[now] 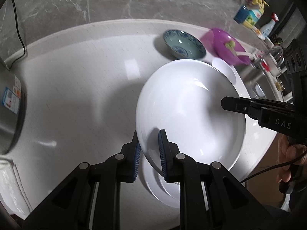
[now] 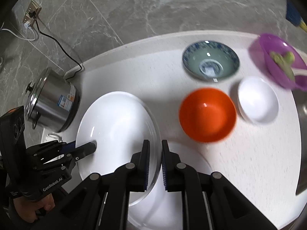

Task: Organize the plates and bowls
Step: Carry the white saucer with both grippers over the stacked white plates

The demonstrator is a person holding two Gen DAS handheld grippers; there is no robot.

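A large white plate (image 1: 190, 111) (image 2: 117, 126) is held tilted above the white counter, over another white plate (image 1: 163, 189) (image 2: 172, 201) that lies flat beneath it. My left gripper (image 1: 149, 145) (image 2: 84, 147) is shut on the large plate's near-left rim. My right gripper (image 2: 155, 149) (image 1: 230, 103) is shut on its opposite rim. An orange bowl (image 2: 208, 115), a small white bowl (image 2: 258, 99) (image 1: 224, 67) and a blue-patterned bowl (image 2: 211, 62) (image 1: 183, 45) stand on the counter beyond.
A purple bowl (image 2: 278, 59) (image 1: 228, 46) with a green-and-white utensil sits at the far right. A steel pot (image 2: 51, 99) (image 1: 9, 111) stands at the left with a black cord to a wall socket (image 2: 31, 11). Bottles (image 1: 253, 17) stand by the sink area.
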